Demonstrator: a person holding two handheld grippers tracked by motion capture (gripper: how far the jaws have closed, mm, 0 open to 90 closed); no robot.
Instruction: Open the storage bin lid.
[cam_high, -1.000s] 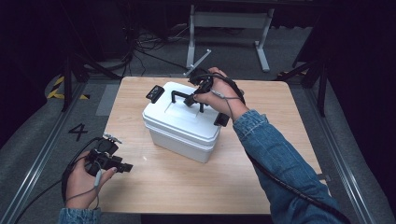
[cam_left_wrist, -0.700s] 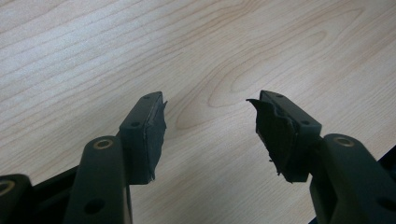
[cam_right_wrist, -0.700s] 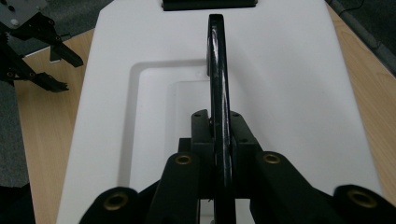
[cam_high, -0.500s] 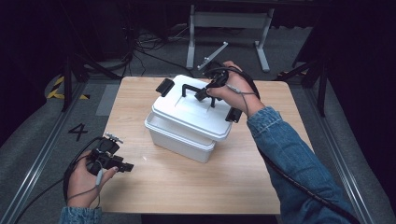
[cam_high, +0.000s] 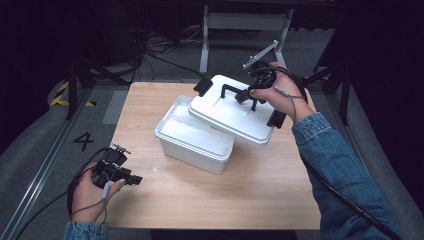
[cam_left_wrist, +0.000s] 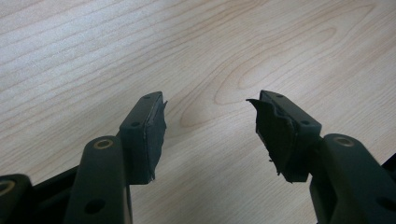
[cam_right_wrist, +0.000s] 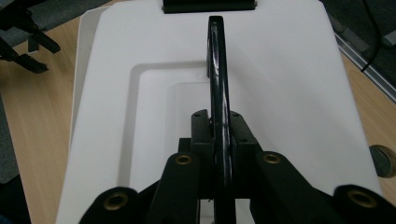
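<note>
Right tongs (cam_high: 248, 95) clamp the white plastic lid's black handle (cam_right_wrist: 218, 79), tilting it clear of the white box (cam_high: 192, 140); left tongs (cam_left_wrist: 208, 123) wait wide near the tabletop's (cam_high: 260, 190) left edge.

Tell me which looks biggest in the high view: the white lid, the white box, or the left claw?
1. The white lid and the white box: too close to rank. The lid is lifted nearer the camera and covers part of the box.
2. The left claw: clearly smallest.
</note>
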